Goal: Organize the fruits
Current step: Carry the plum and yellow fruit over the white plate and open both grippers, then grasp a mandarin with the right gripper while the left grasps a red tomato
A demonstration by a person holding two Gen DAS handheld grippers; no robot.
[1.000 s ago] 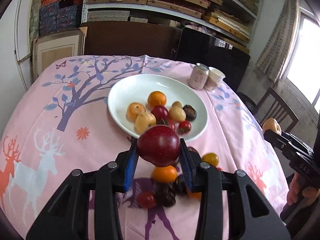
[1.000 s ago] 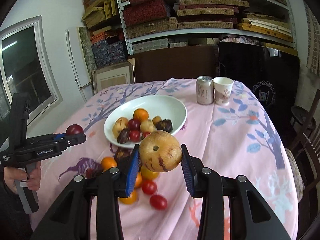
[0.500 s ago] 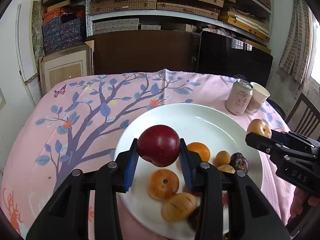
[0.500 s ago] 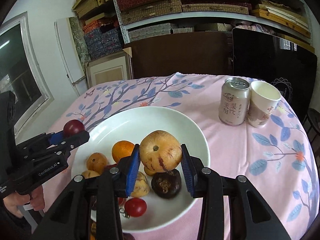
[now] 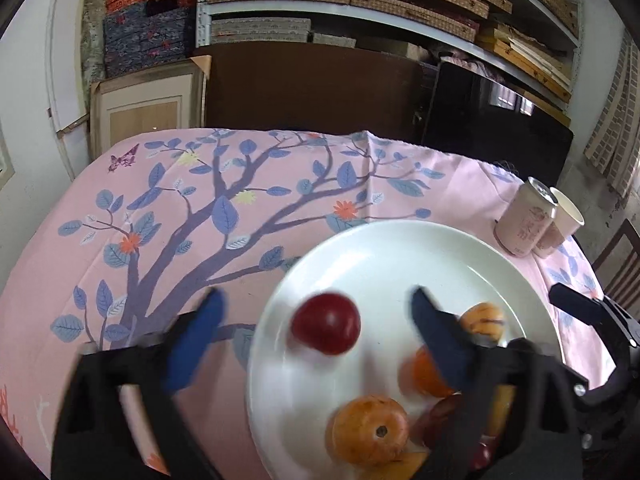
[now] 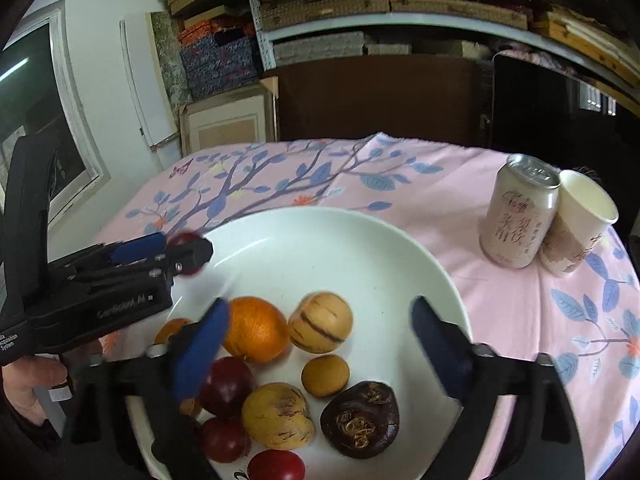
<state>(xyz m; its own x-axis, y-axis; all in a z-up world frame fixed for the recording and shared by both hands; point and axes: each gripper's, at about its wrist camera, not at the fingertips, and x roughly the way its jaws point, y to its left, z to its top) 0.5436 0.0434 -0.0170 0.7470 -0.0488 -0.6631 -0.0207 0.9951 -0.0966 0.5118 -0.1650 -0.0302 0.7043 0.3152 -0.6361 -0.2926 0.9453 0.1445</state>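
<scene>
Can (image 6: 520, 212) touching paper cup (image 6: 580, 224); shelves (image 5: 360, 4) behind.

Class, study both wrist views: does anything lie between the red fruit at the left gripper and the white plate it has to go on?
Nothing visible does. The red fruit sits between the opening jaws of the left gripper, over a bare part of the white plate. The other fruits lie nearer the camera and to the right.

Glossy white plate (image 6: 400, 248), printed cloth tablecloth (image 6: 500, 300), seemingly metal can (image 6: 520, 216)
</scene>
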